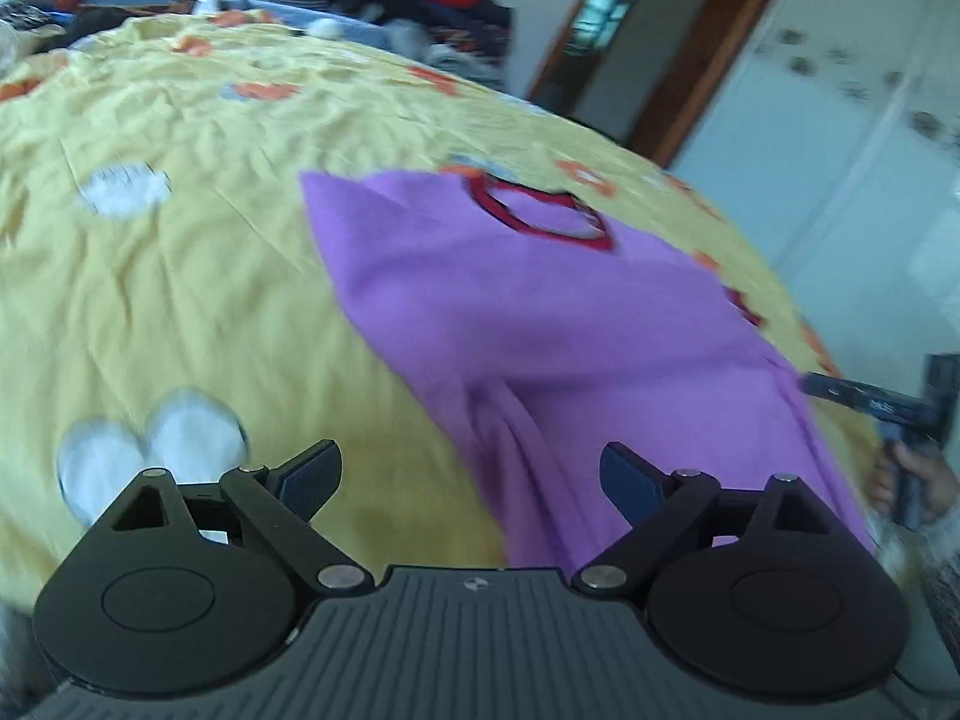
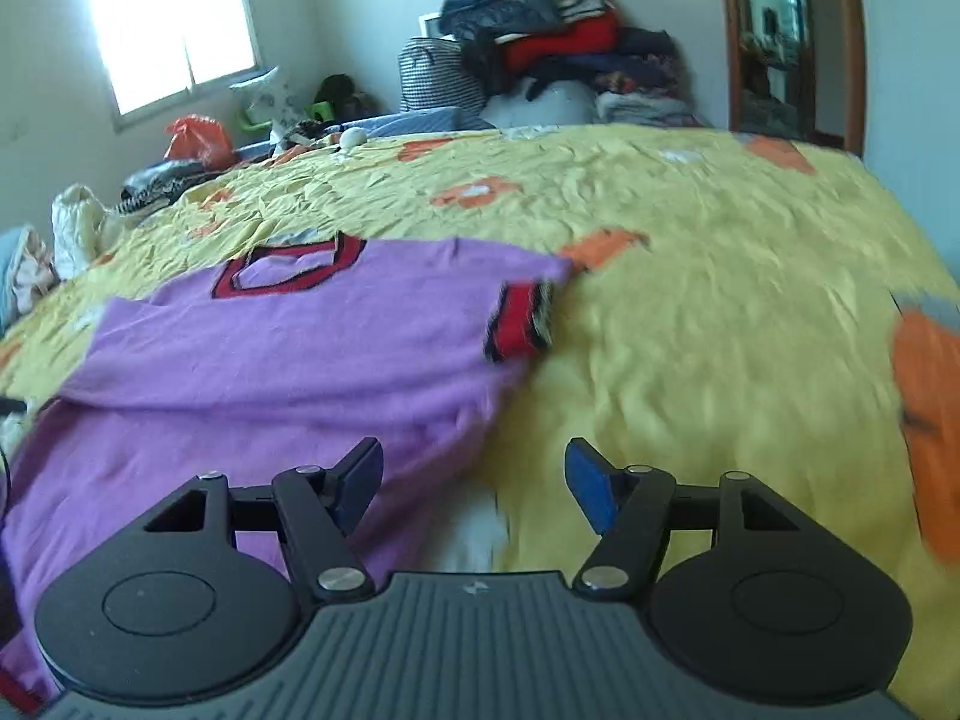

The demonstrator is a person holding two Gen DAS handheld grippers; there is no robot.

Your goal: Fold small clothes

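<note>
A small purple sweater [image 1: 540, 324] with a red and black collar [image 1: 540, 210] lies on the yellow bedspread [image 1: 180, 276]. In the right wrist view the sweater [image 2: 288, 348] has one sleeve folded in, its red cuff [image 2: 519, 321] lying at the right edge. My left gripper [image 1: 471, 480] is open and empty above the sweater's near left edge. My right gripper [image 2: 474, 480] is open and empty above the sweater's near right edge. The right gripper's body [image 1: 882, 402] also shows at the right in the left wrist view.
The yellow bedspread [image 2: 720, 300] has orange and white flower prints. A heap of clothes [image 2: 552, 36] and bags lies at the far wall. A wooden door frame [image 2: 735, 36] stands at the back right. A window [image 2: 168, 18] is at the back left.
</note>
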